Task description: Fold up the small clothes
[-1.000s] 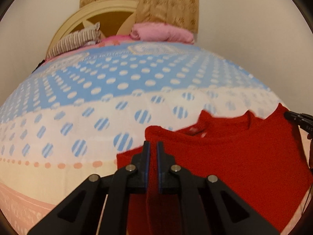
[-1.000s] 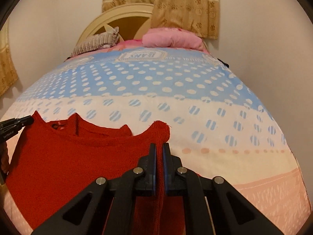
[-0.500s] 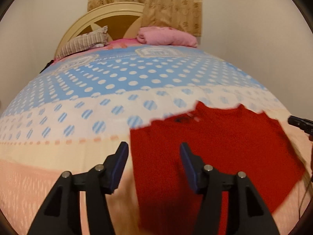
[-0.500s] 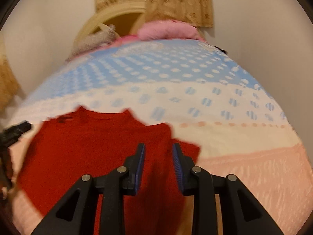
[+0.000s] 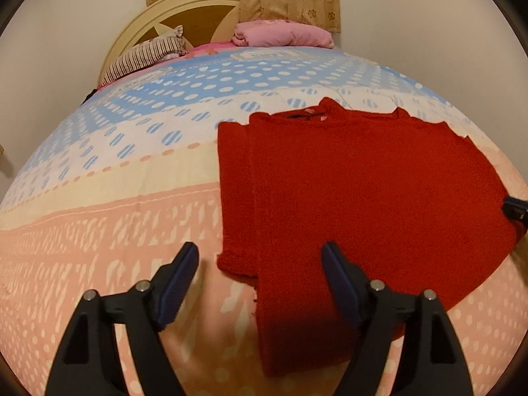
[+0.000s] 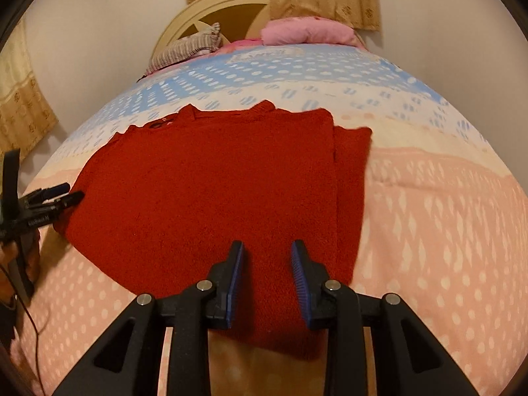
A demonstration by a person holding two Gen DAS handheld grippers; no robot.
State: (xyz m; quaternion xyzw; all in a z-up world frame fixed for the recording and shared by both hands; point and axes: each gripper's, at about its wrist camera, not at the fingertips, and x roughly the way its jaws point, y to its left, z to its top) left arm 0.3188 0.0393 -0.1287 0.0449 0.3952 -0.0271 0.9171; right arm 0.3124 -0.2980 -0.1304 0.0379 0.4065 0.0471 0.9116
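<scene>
A red knit sweater (image 5: 363,191) lies flat on the bed, neck toward the headboard, with a sleeve folded along each side. It also shows in the right wrist view (image 6: 214,191). My left gripper (image 5: 260,260) is open and empty above the sweater's near left corner. My right gripper (image 6: 267,257) is open and empty above the sweater's near right part. The left gripper's tips (image 6: 56,194) show at the sweater's left edge in the right wrist view. The right gripper's tip (image 5: 516,208) shows at the right edge in the left wrist view.
The bedspread (image 5: 99,231) is pink near me, then cream, then blue with dots. A striped pillow (image 5: 145,56) and a pink bundle (image 5: 283,34) lie by the cream headboard (image 5: 184,10). Curtains (image 6: 23,105) hang left and behind. A wall is on the right.
Both grippers were shut on the sweater's shoulders a second ago. They opened and let it drop flat onto the bed, then drew back toward its near hem.
</scene>
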